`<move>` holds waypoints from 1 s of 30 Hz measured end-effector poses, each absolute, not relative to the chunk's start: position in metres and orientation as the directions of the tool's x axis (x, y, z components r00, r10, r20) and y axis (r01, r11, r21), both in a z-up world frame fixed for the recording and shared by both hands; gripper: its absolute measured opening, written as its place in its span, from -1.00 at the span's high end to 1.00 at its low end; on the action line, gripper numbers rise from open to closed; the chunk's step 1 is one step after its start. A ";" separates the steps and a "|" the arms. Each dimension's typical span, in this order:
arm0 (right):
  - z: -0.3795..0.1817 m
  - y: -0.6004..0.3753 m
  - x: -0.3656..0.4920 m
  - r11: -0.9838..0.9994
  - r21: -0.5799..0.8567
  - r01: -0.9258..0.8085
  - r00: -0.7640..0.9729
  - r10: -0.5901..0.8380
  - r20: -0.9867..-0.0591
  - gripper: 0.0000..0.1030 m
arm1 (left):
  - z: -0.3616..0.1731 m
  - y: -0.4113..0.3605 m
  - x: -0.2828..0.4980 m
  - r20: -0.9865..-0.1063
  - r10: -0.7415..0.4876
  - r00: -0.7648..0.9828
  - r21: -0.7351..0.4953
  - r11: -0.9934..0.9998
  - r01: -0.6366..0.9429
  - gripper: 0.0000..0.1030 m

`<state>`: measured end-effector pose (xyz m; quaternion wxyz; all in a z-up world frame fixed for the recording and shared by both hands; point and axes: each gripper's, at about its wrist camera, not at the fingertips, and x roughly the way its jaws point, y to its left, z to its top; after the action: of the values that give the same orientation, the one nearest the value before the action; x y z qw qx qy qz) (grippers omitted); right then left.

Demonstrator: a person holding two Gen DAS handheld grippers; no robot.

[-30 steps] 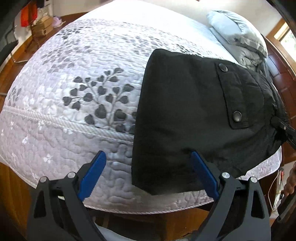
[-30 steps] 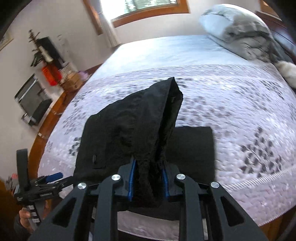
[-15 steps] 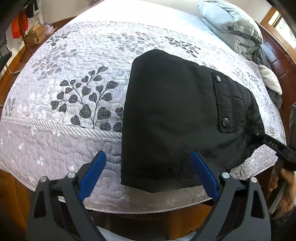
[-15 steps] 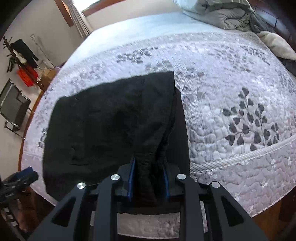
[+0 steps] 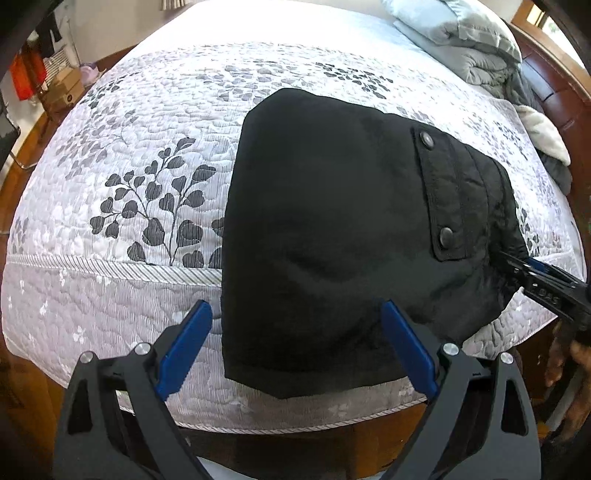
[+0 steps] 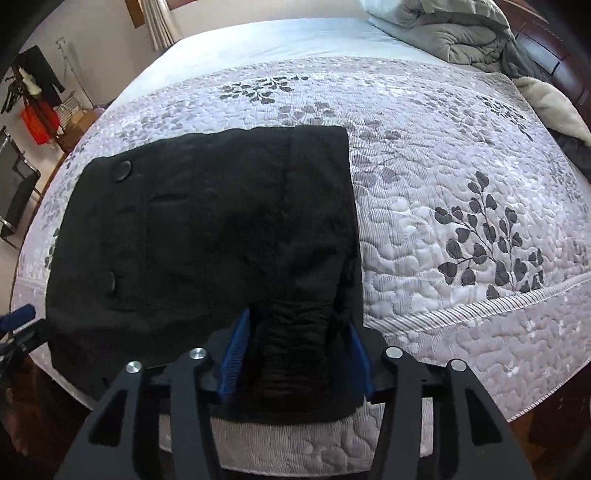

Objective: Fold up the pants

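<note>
Black pants (image 5: 332, 221) lie folded on the grey leaf-patterned quilt (image 5: 129, 147) near the bed's front edge, a pocket flap with two snaps on top. My left gripper (image 5: 297, 332) hovers open over their near left part, touching nothing. In the right wrist view the pants (image 6: 207, 229) lie flat, and their gathered waistband sits between the fingers of my right gripper (image 6: 297, 347). Its jaws are opening, with a gap showing at the left pad. The right gripper (image 5: 535, 280) also shows at the pants' right corner.
A grey duvet and pillow (image 6: 443, 33) are heaped at the head of the bed by the wooden headboard (image 5: 554, 74). A chair (image 6: 14, 192) and a clothes rack (image 6: 33, 92) stand on the floor to the left. A person's hand (image 5: 569, 362) holds the right gripper.
The right gripper came down and laid the lifted pants end flat on the folded stack, then its jaws spread off the waistband. The left gripper drifted slightly, staying open.
</note>
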<state>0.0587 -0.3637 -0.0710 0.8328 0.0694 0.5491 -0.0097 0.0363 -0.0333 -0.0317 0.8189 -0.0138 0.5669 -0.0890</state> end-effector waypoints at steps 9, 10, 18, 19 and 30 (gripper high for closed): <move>-0.070 -0.371 0.036 0.973 0.210 0.097 0.384 0.158 -0.910 0.12 | -0.038 -0.013 0.038 -0.933 -0.163 0.320 -0.150 0.987 0.065 -0.80; -0.072 -0.372 0.037 0.971 0.216 0.103 0.383 0.162 -0.909 0.15 | -0.038 -0.012 0.038 -0.934 -0.163 0.317 -0.152 0.987 0.060 -0.80; -0.027 -0.375 0.030 0.979 0.197 0.056 0.475 0.147 -0.868 0.26 | -0.033 -0.011 0.036 -0.929 -0.168 0.331 -0.158 0.986 0.058 -0.80; -0.028 -0.377 0.030 0.980 0.187 0.061 0.468 0.137 -0.873 0.26 | -0.033 -0.013 0.035 -0.929 -0.171 0.329 -0.159 0.985 0.064 -0.80; -0.070 -0.377 0.031 0.989 0.113 0.095 0.402 0.066 -0.913 0.08 | -0.035 -0.022 0.031 -0.929 -0.159 0.335 -0.131 0.986 0.104 -0.80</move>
<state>0.0312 -0.3766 -0.0698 0.8342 0.0736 0.5465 -0.0089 0.0308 -0.0221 -0.0345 0.8165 -0.0240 0.5711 -0.0807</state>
